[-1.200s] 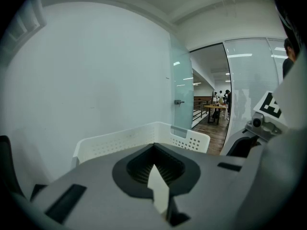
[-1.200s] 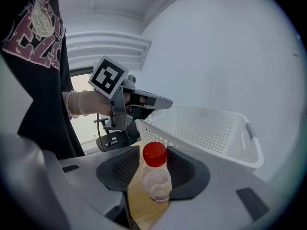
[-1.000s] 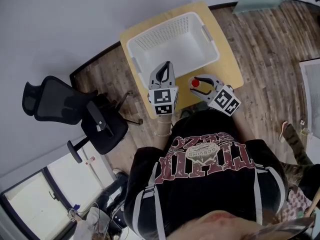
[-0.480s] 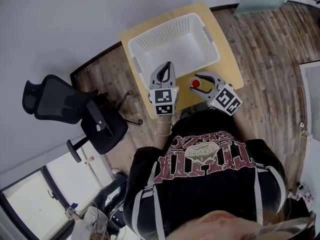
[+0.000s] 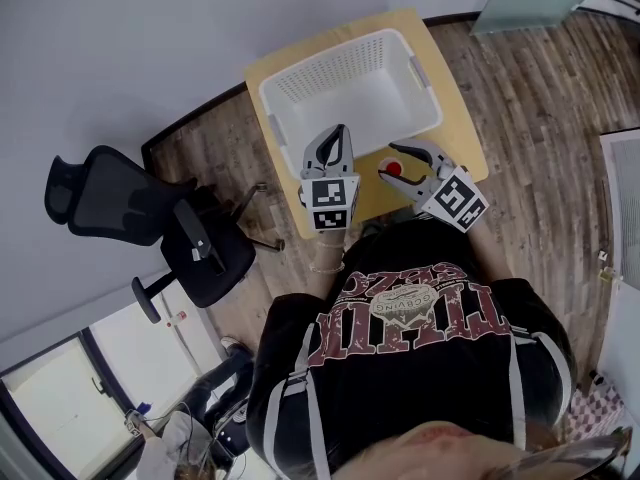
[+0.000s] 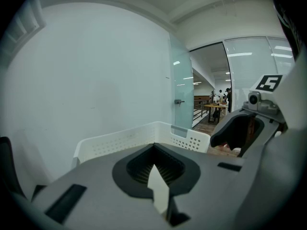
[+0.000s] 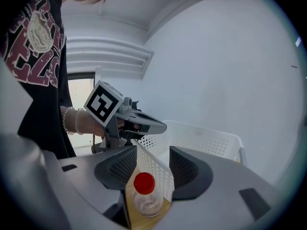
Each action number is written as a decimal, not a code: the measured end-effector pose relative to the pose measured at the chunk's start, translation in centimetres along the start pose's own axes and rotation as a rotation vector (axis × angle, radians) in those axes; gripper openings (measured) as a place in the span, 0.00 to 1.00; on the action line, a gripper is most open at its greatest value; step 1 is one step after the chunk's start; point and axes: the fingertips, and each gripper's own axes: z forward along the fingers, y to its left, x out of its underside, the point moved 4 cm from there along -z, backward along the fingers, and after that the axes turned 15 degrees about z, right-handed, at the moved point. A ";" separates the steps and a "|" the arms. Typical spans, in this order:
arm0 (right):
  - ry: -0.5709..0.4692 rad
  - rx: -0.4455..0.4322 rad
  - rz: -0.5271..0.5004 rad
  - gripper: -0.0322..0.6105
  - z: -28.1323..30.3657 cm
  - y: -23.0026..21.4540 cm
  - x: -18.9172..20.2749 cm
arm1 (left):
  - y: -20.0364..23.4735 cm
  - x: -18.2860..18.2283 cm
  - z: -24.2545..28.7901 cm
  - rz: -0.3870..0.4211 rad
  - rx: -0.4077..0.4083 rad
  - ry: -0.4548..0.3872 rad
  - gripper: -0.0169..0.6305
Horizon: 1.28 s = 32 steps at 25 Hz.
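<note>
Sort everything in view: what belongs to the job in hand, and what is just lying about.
Job in hand: red-capped bottle, between the jaws of the open right claw; white basket; table under them.
Lying about: office chair; glass door; left claw, shut, holding nothing.

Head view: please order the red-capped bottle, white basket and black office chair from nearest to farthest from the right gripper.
1. The red-capped bottle, between the open jaws of the right gripper.
2. The white basket, just beyond the bottle.
3. The black office chair, far to the left.
</note>
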 end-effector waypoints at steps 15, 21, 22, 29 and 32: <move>-0.108 0.107 0.005 0.37 -0.5 -2.7 -3.8 | 0.0 0.0 0.1 -0.001 -0.005 0.001 0.10; -0.159 0.142 0.040 0.37 -0.2 -3.6 -4.9 | 0.0 0.0 0.0 -0.003 -0.009 -0.001 0.10; -0.165 0.142 0.046 0.37 -0.1 -3.8 -5.1 | 0.0 0.0 0.0 -0.003 -0.009 -0.001 0.10; -0.158 0.134 0.077 0.36 1.1 -4.6 -5.4 | 0.1 0.1 0.1 0.000 -0.010 0.002 0.10; -0.161 0.131 0.089 0.33 1.5 -4.9 -5.5 | 0.2 0.1 0.1 -0.001 -0.010 -0.001 0.10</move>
